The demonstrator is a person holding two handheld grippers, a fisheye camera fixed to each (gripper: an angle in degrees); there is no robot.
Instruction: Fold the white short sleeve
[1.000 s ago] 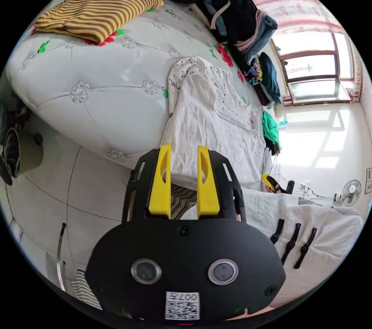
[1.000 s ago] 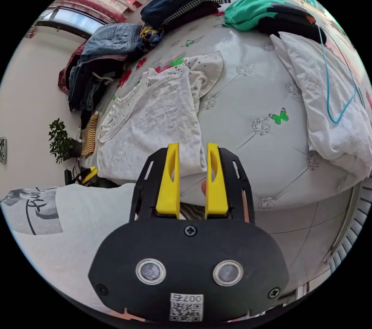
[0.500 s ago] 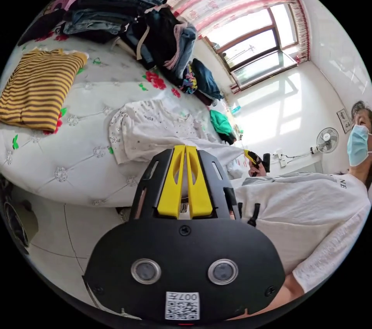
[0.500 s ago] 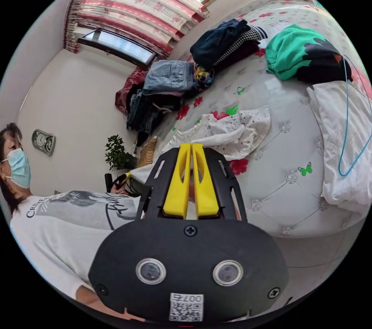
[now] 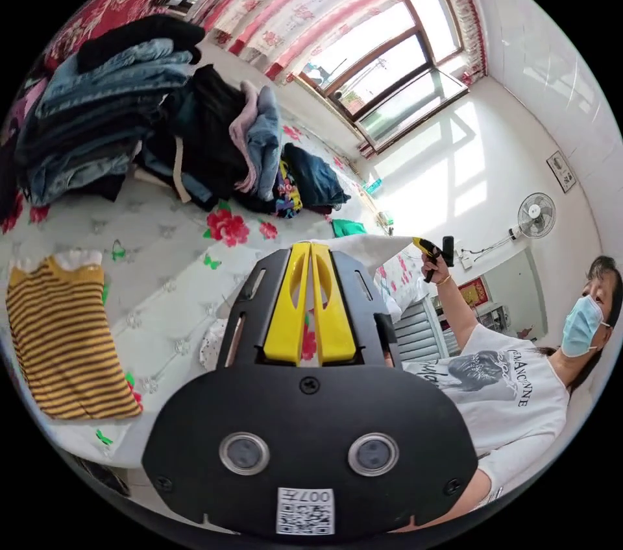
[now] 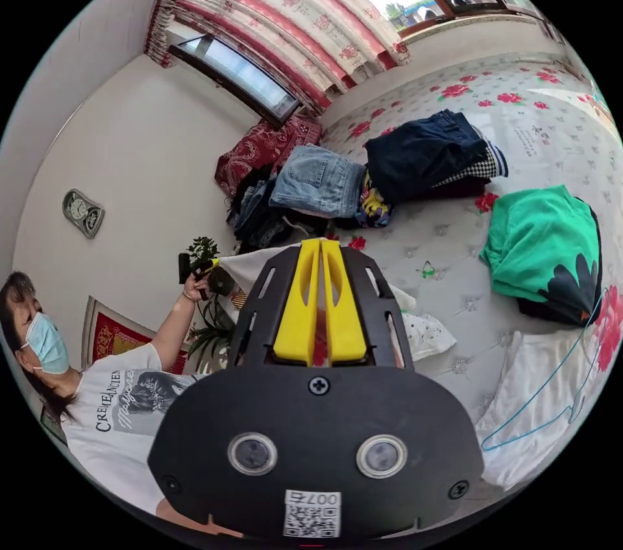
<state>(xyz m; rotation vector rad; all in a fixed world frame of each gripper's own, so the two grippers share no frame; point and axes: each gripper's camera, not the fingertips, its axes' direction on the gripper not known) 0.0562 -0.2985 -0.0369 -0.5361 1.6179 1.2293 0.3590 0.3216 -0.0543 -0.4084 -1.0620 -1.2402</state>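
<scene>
The white short sleeve shirt is lifted off the bed and stretched as a taut edge between both grippers. In the left gripper view my left gripper is shut on one end of that edge. The right gripper holds the other end, in the person's raised hand. In the right gripper view my right gripper is shut on the shirt, whose dotted part hangs down over the bed. The left gripper shows at the far end.
On the flowered bed lie a folded yellow-and-brown striped top, a pile of jeans and dark clothes, a green garment and a white cloth with a blue cord. The person stands beside the bed.
Both grippers went from open at the shirt's lower edge to shut on it. They then rose, lifting the shirt off the bed. Both views tilted up toward the window.
</scene>
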